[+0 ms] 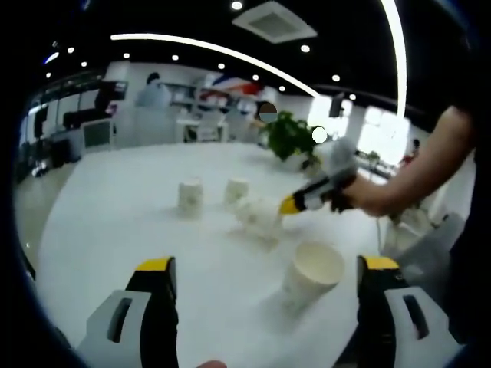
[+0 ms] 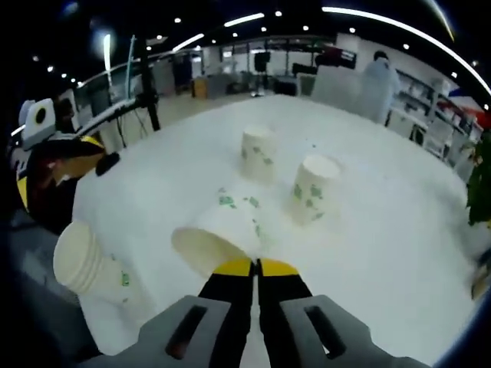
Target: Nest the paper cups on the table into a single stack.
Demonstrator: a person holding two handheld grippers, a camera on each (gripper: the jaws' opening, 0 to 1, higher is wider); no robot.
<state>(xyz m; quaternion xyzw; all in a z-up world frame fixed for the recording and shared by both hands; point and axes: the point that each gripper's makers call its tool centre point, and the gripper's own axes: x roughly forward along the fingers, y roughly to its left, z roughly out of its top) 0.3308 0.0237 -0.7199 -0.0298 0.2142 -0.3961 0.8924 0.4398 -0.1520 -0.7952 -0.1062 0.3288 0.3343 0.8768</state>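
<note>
White paper cups with green leaf prints (image 2: 256,152) dot the white table (image 2: 368,230); right gripper (image 2: 257,267) pinches a tipped cup (image 2: 219,234); left gripper (image 1: 265,268) gapes wide.

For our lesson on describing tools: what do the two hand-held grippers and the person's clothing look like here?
The left gripper has two black jaws capped with yellow tips, set on light grey bodies with dark slots. The right gripper looks the same: black jaws, yellow tips, grey slotted bodies. In the left gripper view, the person's dark short sleeve shows.
</note>
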